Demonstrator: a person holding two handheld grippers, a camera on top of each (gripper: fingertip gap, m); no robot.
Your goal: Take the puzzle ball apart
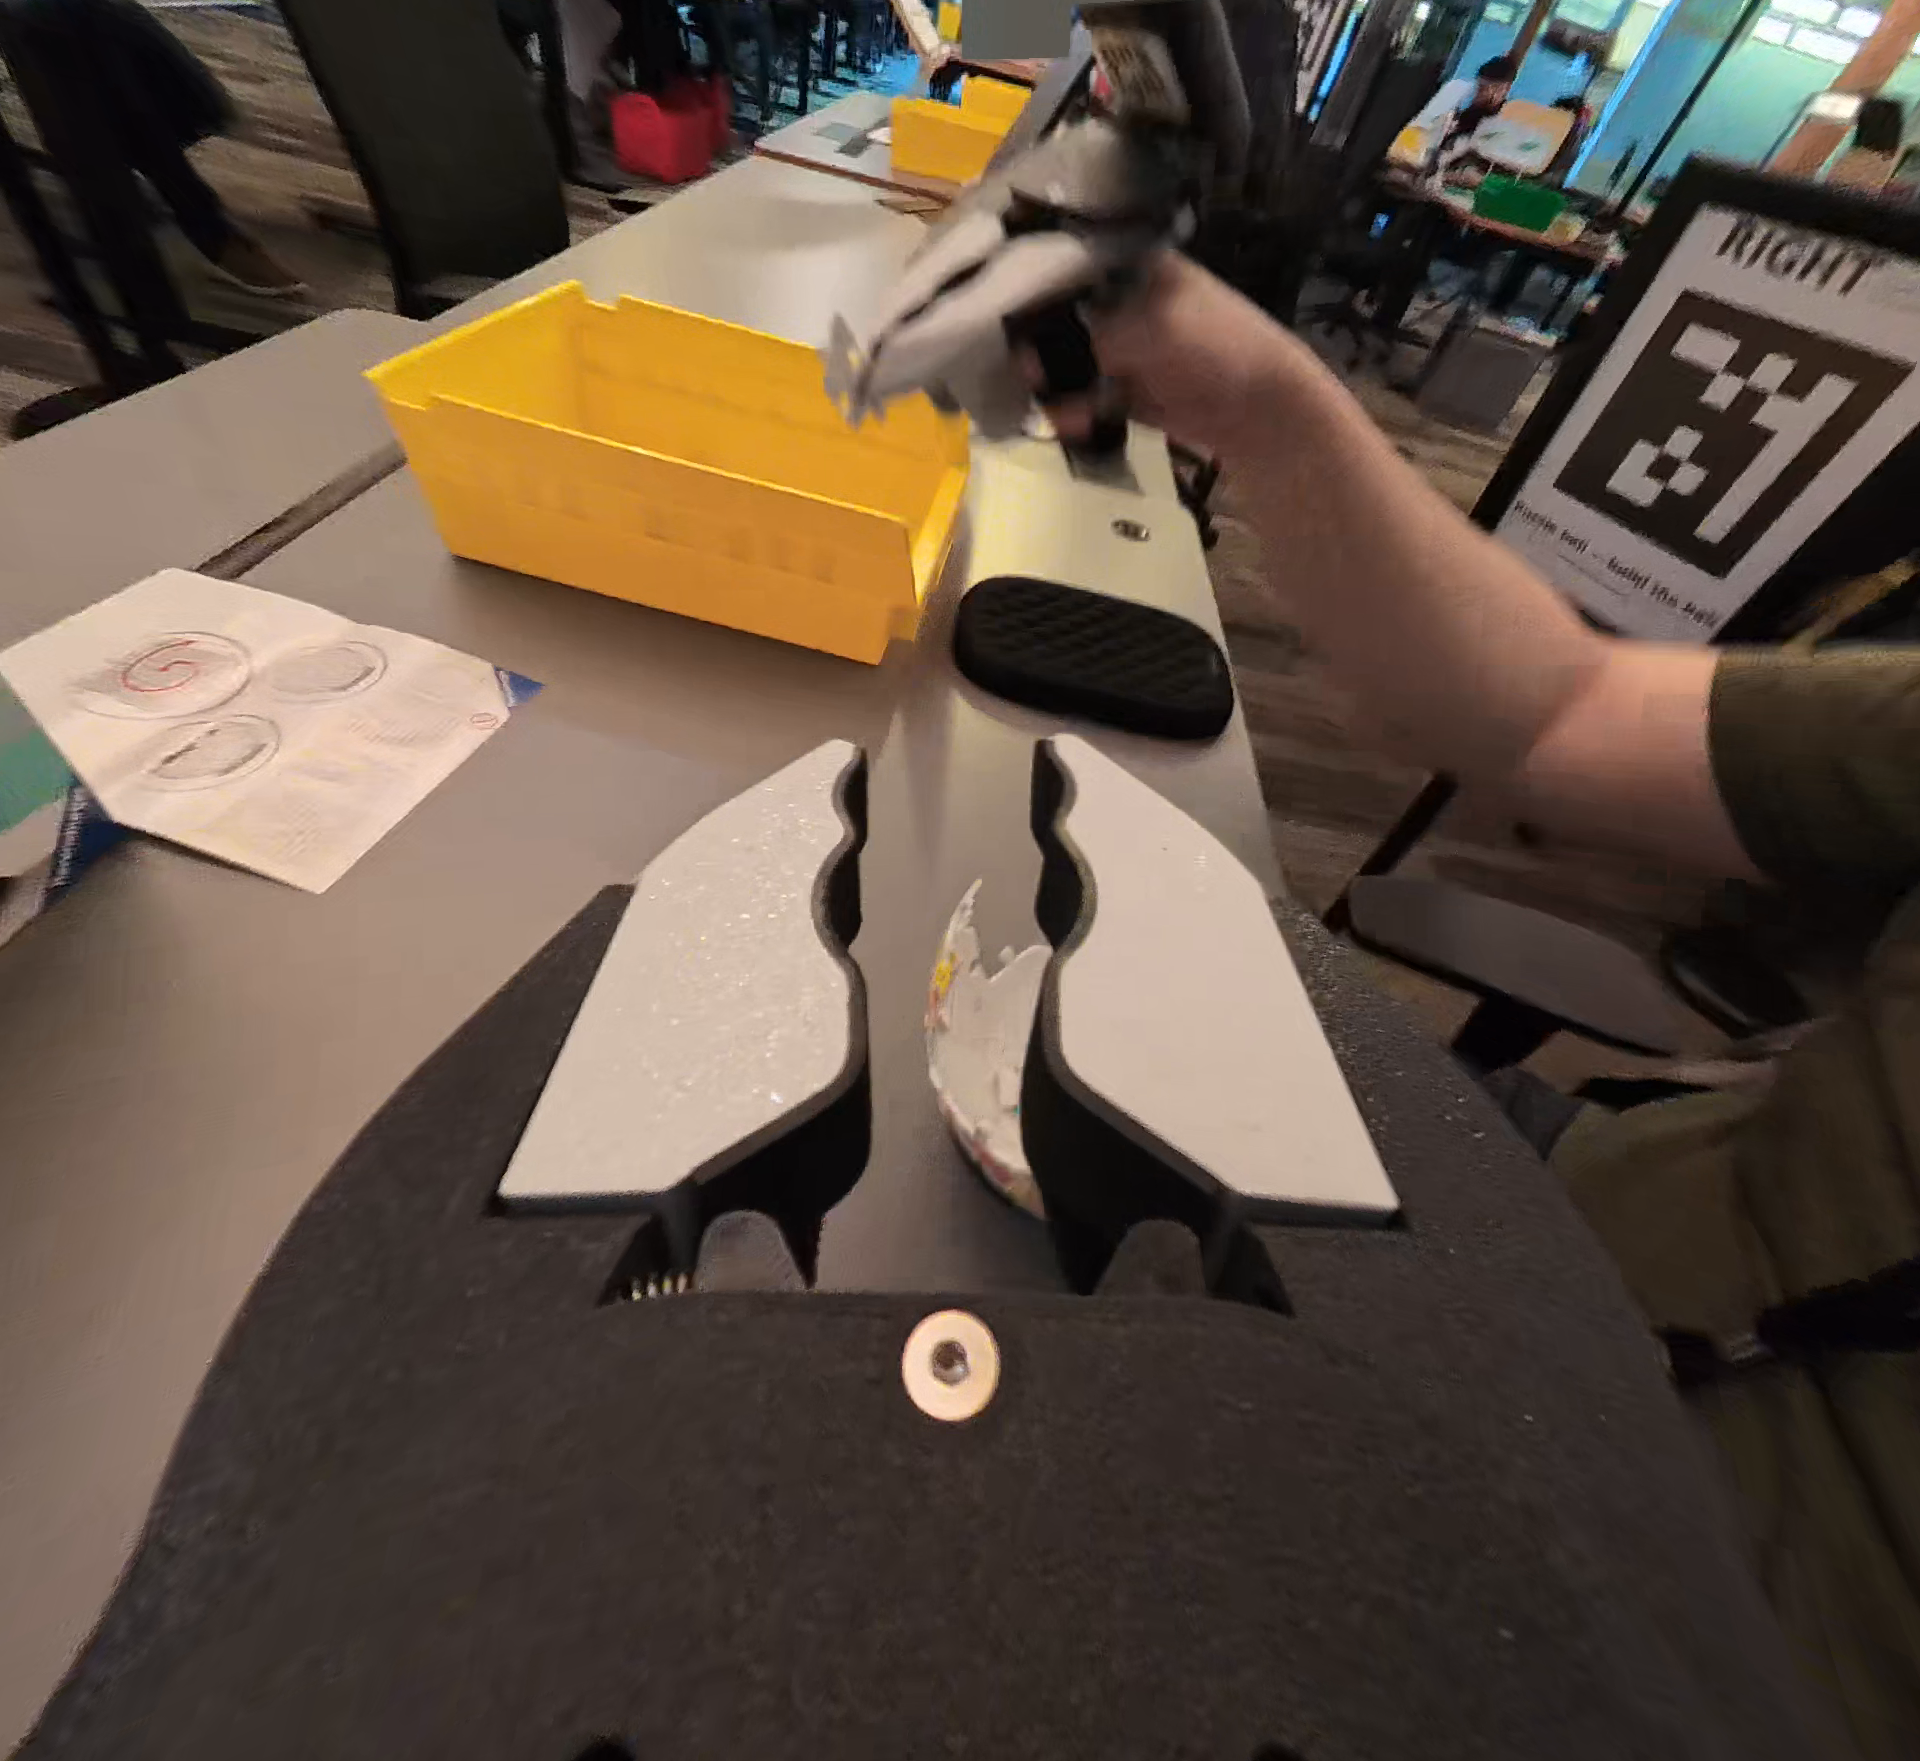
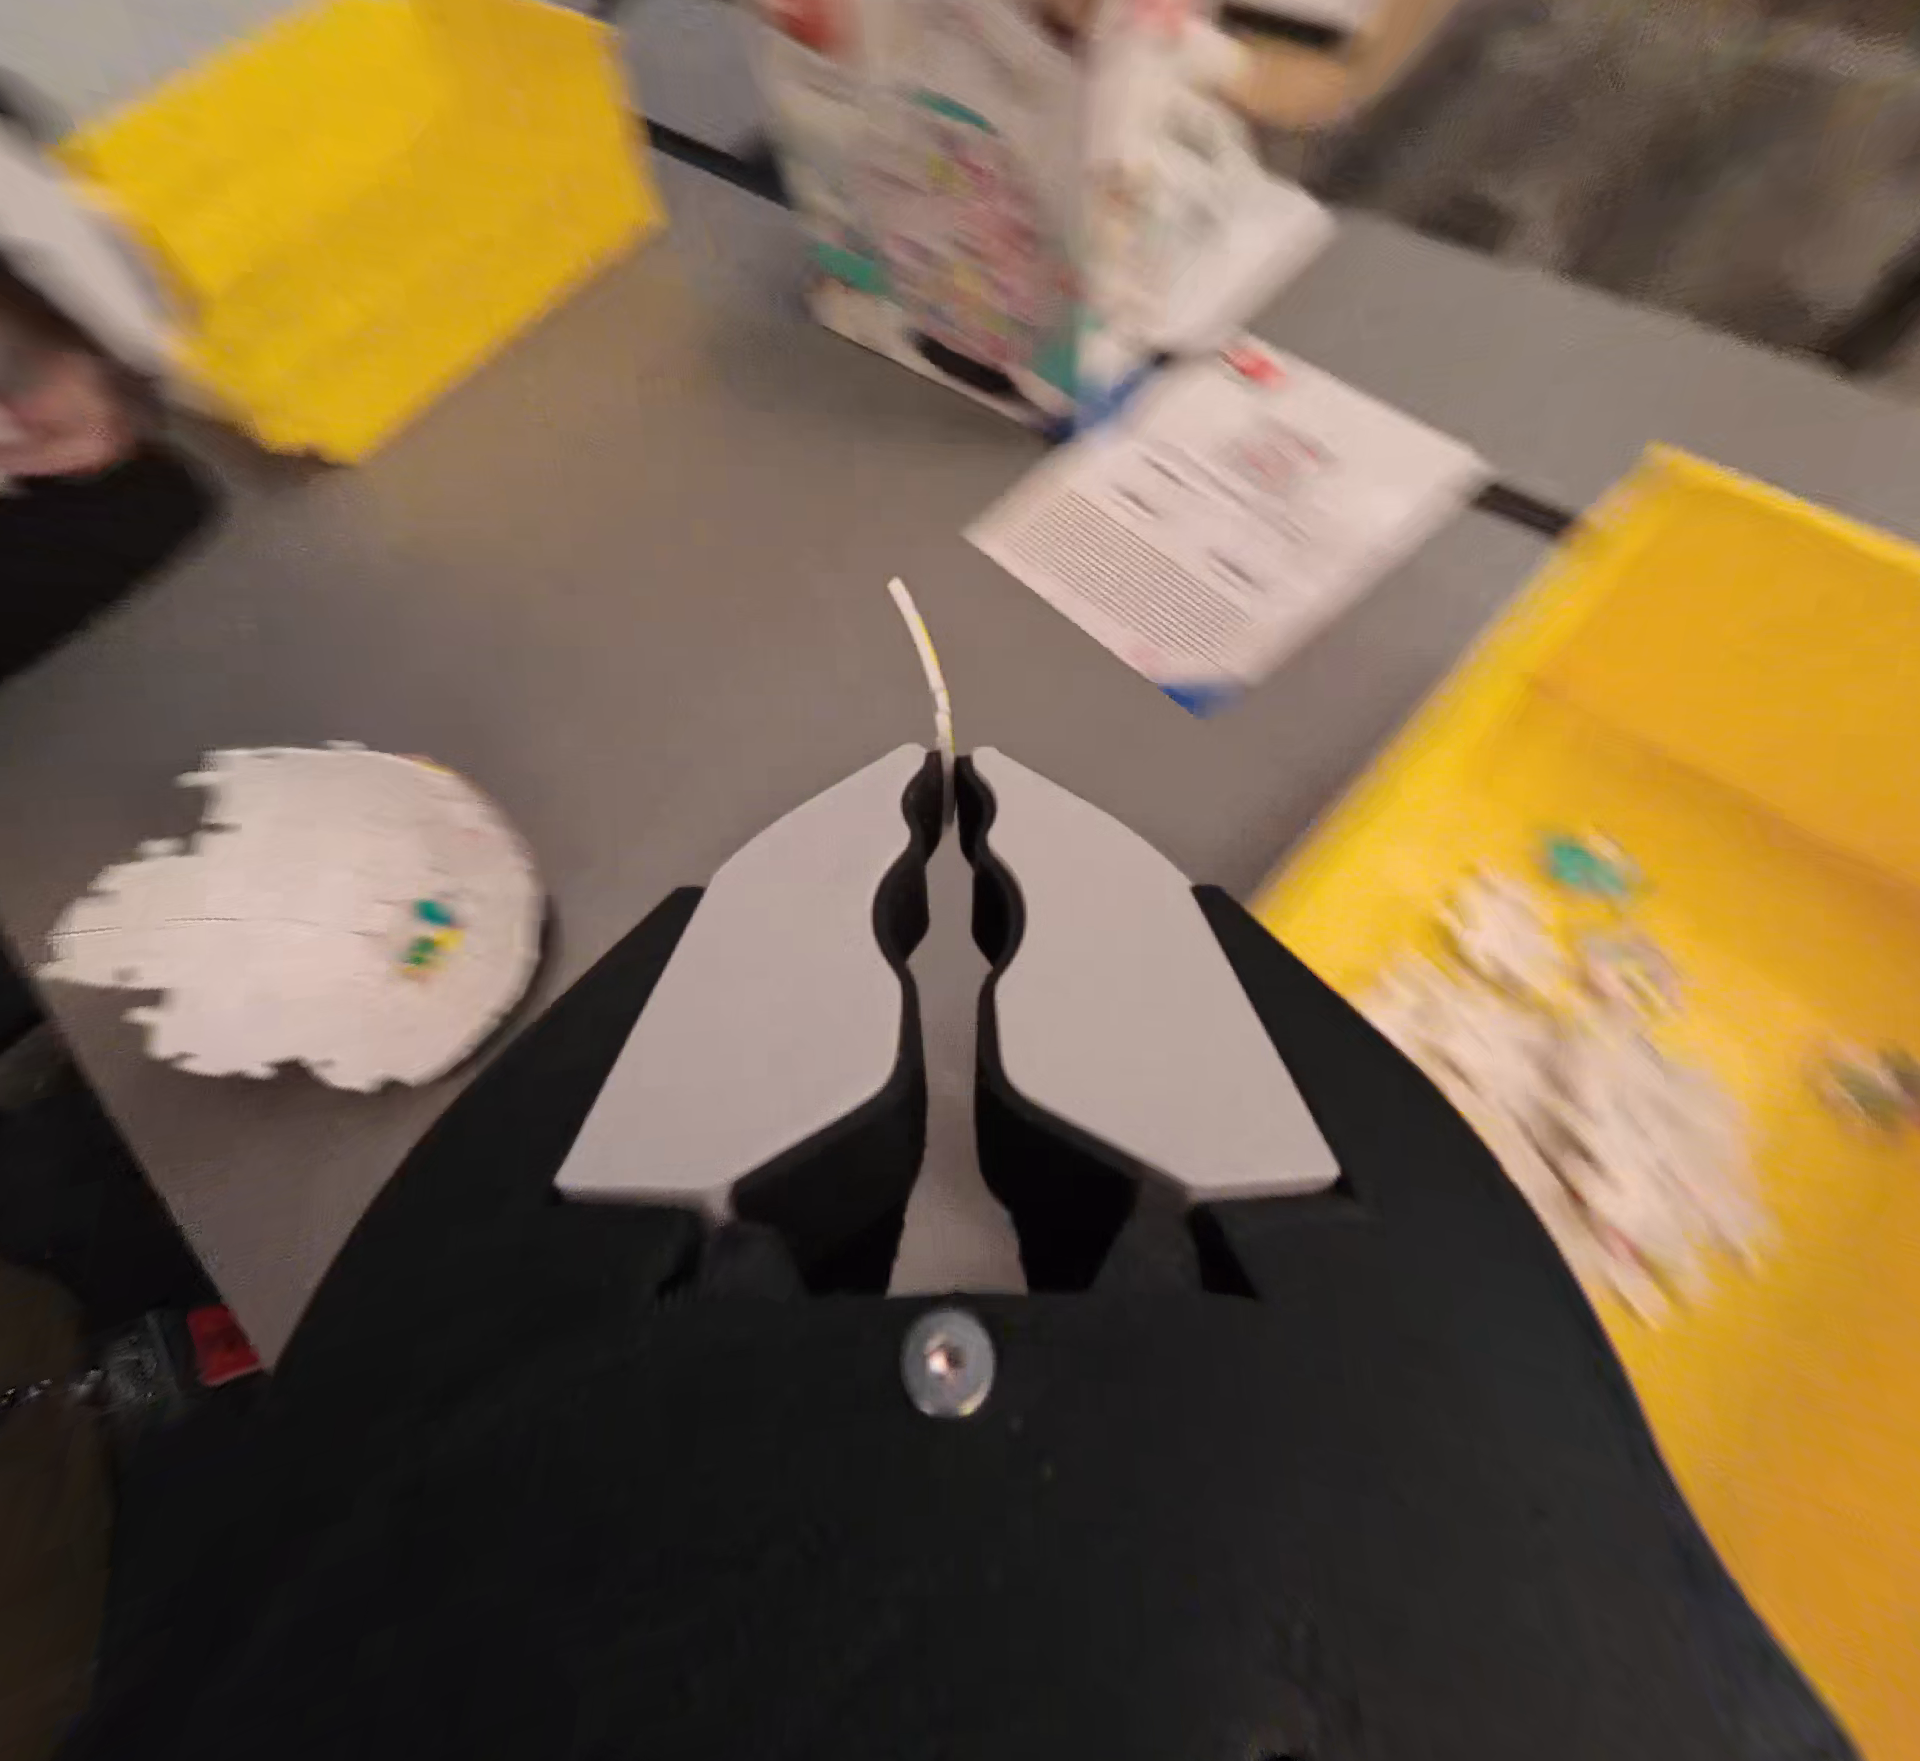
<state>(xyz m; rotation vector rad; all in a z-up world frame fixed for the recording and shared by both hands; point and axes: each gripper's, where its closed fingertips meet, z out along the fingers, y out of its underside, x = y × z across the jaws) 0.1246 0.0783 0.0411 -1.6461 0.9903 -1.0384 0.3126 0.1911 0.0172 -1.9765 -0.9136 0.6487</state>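
The rest of the puzzle ball [image 2: 301,911] is a white bowl-shaped shell with a jagged rim, lying on the grey table [image 2: 644,568]. In the left wrist view the shell [image 1: 977,1036] shows edge-on between my left gripper's fingers, close to the right one, partly hidden by it. My left gripper [image 1: 948,755] is open, jaws well apart. My right gripper [image 2: 954,755] is shut on a thin curved puzzle piece [image 2: 928,662]. In the left wrist view the right gripper [image 1: 862,366] is held by a hand above the near yellow bin [image 1: 665,506].
The near yellow bin [image 2: 1662,776] holds several loose puzzle pieces [image 2: 1558,1036]. A second yellow bin [image 2: 364,205], a printed box [image 2: 987,153] and a paper sheet [image 2: 1226,516] lie on the table. A black pad [image 1: 1091,662] sits near the table's right edge, beside a marker sign [image 1: 1714,423]. To reach the shell [image 1: 977,1036] in a straight line is about 12 cm for my left fingers, about 25 cm for my right. Look for it in the right wrist view [image 2: 398,794] too.
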